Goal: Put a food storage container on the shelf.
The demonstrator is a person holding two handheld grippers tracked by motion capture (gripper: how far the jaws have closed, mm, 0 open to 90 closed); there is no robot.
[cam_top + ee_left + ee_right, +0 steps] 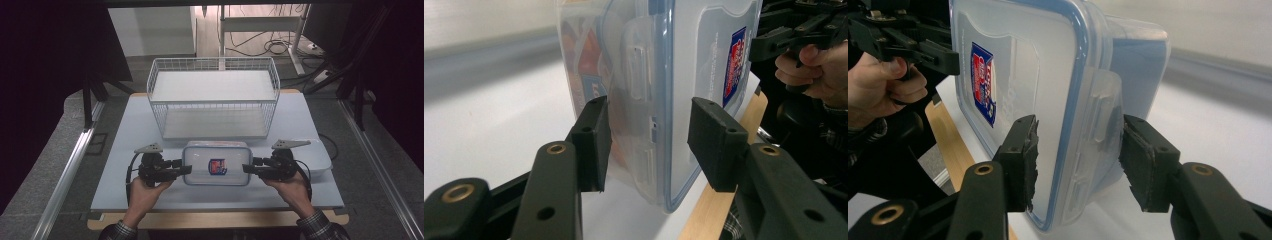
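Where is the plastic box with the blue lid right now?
In the high view the plastic box sits at the near middle of the table, just in front of the wire basket, between the left gripper and right gripper.

We see a white wire basket (212, 97) standing at the far middle of the pale counter (130, 130), open at the top, with a flat white shelf inside it. A wooden strip (220, 219) runs along the counter's near edge. To the right, on the counter, we see a shallow white tray (320, 157). Beyond the counter, cables (272, 47) lie coiled on the floor beside a white frame (260, 22). Metal rails (67, 170) flank the counter on both sides.
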